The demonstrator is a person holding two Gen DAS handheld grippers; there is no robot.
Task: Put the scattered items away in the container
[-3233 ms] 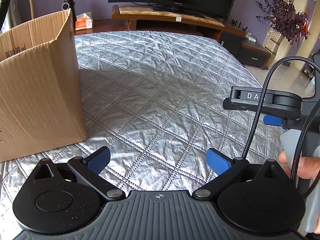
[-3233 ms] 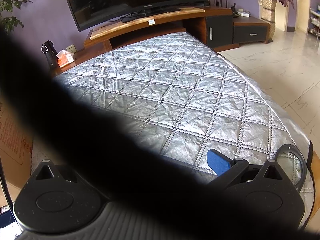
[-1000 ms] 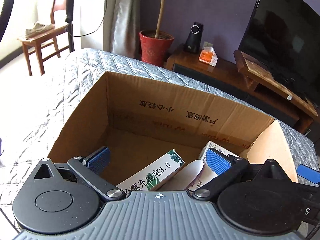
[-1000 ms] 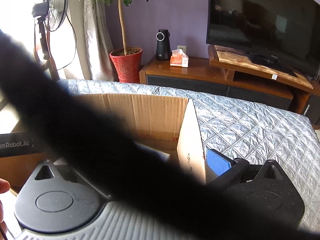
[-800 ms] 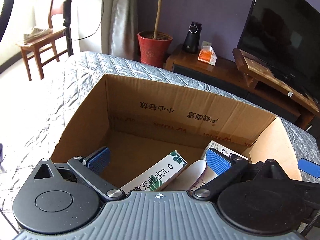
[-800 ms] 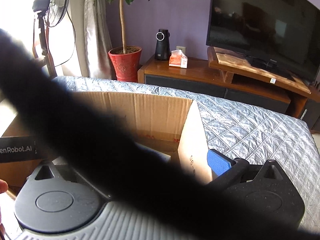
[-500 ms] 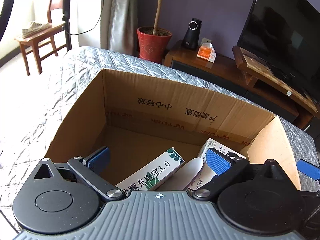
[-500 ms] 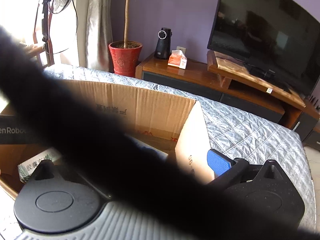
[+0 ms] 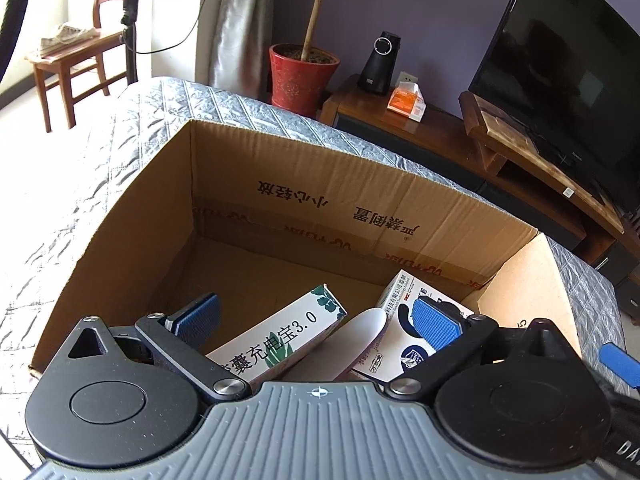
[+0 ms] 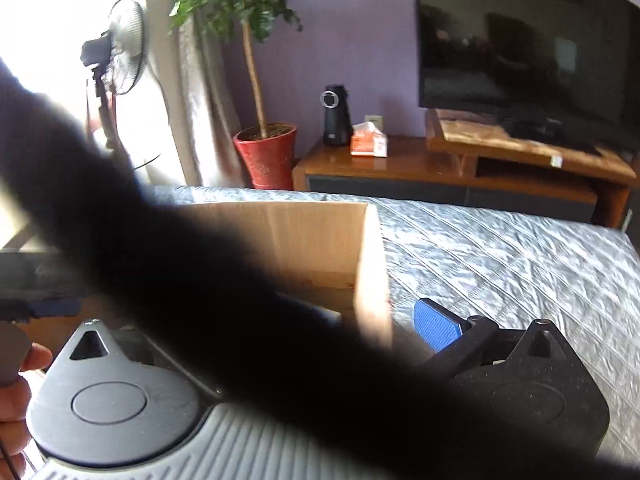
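Observation:
An open cardboard box [image 9: 320, 184] stands on the quilted silver cover. Inside lie a white box with green leaves and "3.0" print [image 9: 280, 336], a white box with blue print [image 9: 404, 320] and a white curved item [image 9: 366, 332] between them. My left gripper [image 9: 316, 316] is open and empty over the box's near side. My right gripper [image 10: 320, 320] is at the box's right wall [image 10: 372, 276]; a black cable across the lens hides its left finger, and only the right blue pad [image 10: 436, 326] shows, far to the right, so the jaws stand open.
The silver cover [image 10: 500, 264] stretches to the right of the box. Beyond it stand a wooden TV stand [image 9: 520, 152] with a TV, a red plant pot [image 9: 300, 76], a standing fan [image 10: 120, 52] and a wooden chair [image 9: 68, 64].
Both grippers have swung from the bare cover to the box and now look into it. In the last second the left view barely shifted; the right gripper drifted a little.

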